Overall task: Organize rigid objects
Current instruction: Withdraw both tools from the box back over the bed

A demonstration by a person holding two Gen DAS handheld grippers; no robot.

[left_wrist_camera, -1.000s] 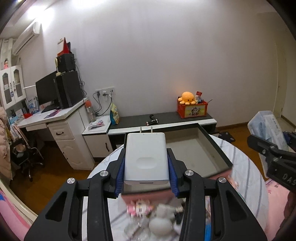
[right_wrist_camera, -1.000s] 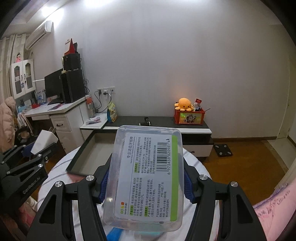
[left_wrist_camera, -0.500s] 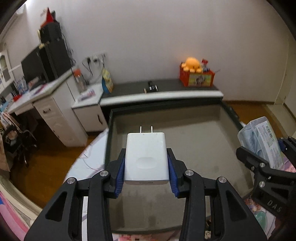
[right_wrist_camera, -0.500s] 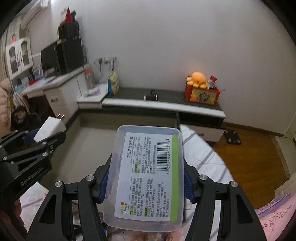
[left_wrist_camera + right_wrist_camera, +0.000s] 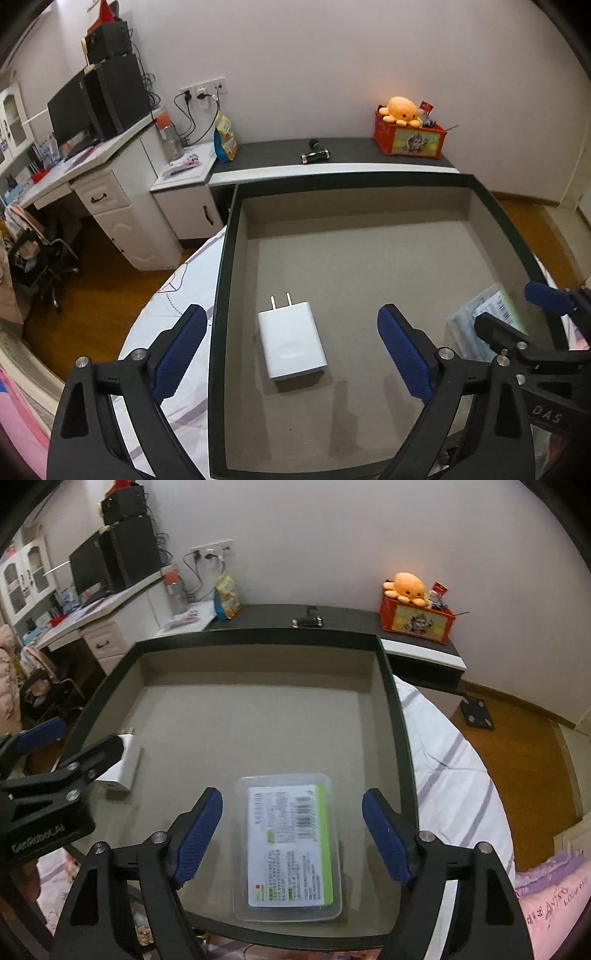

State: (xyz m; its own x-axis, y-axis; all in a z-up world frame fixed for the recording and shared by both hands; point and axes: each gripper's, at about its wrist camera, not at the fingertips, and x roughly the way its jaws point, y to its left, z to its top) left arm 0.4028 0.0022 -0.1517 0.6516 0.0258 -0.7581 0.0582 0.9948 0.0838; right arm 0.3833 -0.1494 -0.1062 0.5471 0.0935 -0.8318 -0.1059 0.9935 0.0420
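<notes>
- The left gripper (image 5: 291, 349) is hanging over the dark-rimmed tray (image 5: 221, 280) with its blue-padded jaws spread wide, holding nothing.
- The white charger (image 5: 291, 341) is lying flat on the tray's grey floor between those jaws, touching neither pad, its two prongs pointing toward 12 o'clock.
- In the right wrist view the charger (image 5: 123, 768) is sitting at about 9 o'clock, and the left gripper's black finger is covering most of it, so only an edge and a corner are showing.
- The right gripper (image 5: 291, 836) is also standing apart, its pads clear of the clear plastic box (image 5: 290, 849) on either side.
- That box is resting flat on the tray (image 5: 393, 709) floor near the front rim, label up; the barcode is reading clearly but the small print is blurring out.
- From the left wrist the box (image 5: 480, 325) is appearing at 3 o'clock, half hidden behind the right gripper's black frame.
- The tray's near rim is being cut off by the gripper bodies in both views.
- An orange plush octopus (image 5: 402, 110) is sitting on a red crate (image 5: 410, 140) on the low cabinet at 1 o'clock.
- A small dark object (image 5: 314, 155) on that cabinet is too small to identify.
</notes>
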